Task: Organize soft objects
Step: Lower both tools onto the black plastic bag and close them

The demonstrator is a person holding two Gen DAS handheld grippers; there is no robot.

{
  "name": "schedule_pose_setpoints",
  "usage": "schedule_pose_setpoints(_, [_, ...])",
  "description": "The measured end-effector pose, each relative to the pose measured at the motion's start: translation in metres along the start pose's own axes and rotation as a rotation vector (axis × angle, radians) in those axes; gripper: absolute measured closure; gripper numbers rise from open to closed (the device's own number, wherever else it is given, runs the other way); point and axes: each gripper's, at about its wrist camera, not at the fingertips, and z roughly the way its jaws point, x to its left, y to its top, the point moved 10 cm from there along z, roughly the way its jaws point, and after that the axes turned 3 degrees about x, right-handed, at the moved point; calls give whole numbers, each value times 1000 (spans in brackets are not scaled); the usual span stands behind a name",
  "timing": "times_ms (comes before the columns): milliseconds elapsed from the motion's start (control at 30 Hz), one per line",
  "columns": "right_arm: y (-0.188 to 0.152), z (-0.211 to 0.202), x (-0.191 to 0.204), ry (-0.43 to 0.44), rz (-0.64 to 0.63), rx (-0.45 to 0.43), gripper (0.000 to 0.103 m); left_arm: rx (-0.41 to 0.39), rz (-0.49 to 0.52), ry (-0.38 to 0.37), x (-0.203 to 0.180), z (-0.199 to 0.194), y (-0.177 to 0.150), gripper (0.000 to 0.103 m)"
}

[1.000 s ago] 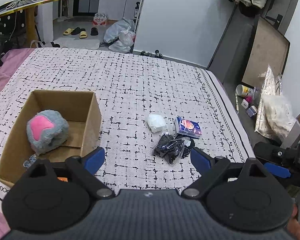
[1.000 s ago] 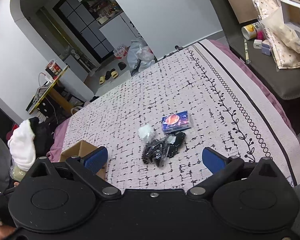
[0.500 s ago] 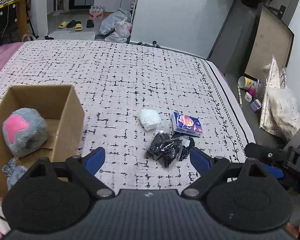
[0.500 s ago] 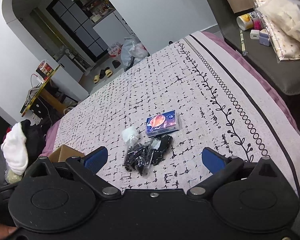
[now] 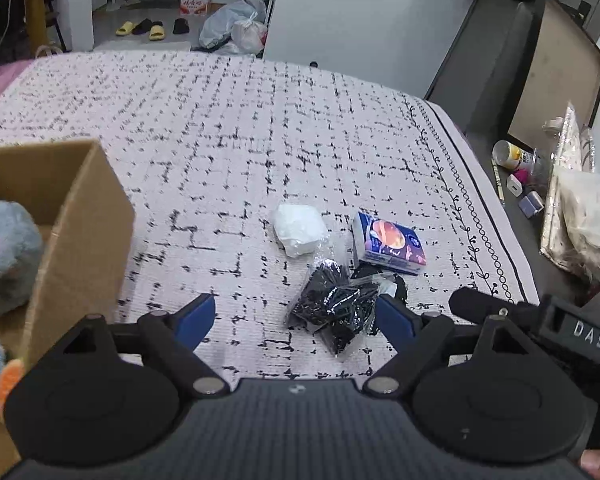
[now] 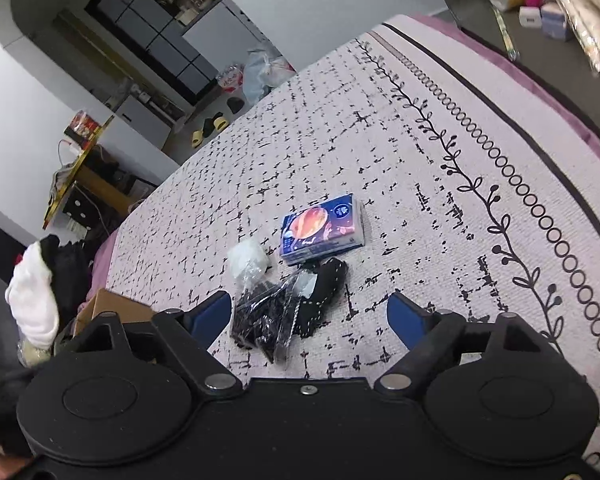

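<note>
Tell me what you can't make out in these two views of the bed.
- Cardboard box, left wrist view: cut off by the left edge; its floor is hidden by the grey plush toy.
- Black items in the clear bag, right wrist view: too crumpled to identify.
- Tissue pack print: too small to read.

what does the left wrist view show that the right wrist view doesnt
Only the left wrist view shows the inside of the cardboard box, with a grey plush toy with a pink patch in it, and the right tool's body at its right edge.

Only the right wrist view shows a white garment at far left; there the box is just a corner behind the tool.

Both show the patterned bedspread with the white packet, the blue tissue pack and the bagged black items, and each view's own tool, left and right, open and empty.
</note>
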Motion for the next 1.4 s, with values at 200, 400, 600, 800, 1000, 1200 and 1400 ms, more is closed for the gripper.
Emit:
schedule_pose_setpoints(200, [-2, 16, -16, 4, 68, 40, 33, 26, 1, -28, -9, 27, -4, 19])
schedule_pose_setpoints(400, [3, 30, -21, -11, 72, 46, 34, 28, -18, -70, -17, 49, -2, 20])
schedule_pose_setpoints(600, [7, 41, -25, -11, 95, 49, 36, 55, -46, -91, -17, 66, -5, 45])
schedule_pose_setpoints(800, [9, 51, -19, 4, 88, 54, 36, 43, -77, -79, -8, 56, -7, 61])
schedule_pose_setpoints(1000, [9, 61, -11, 15, 60, 62, 35, 31, -123, -9, 12, 39, -10, 62])
schedule_pose_setpoints(1200, [5, 71, -1, 21, 24, 79, 34, 33, -112, 32, 21, 25, -13, 62])
schedule_pose_setpoints(1400, [1, 76, -2, -26, -18, 87, 75, 20, -103, 39, 23, 6, -11, 62])
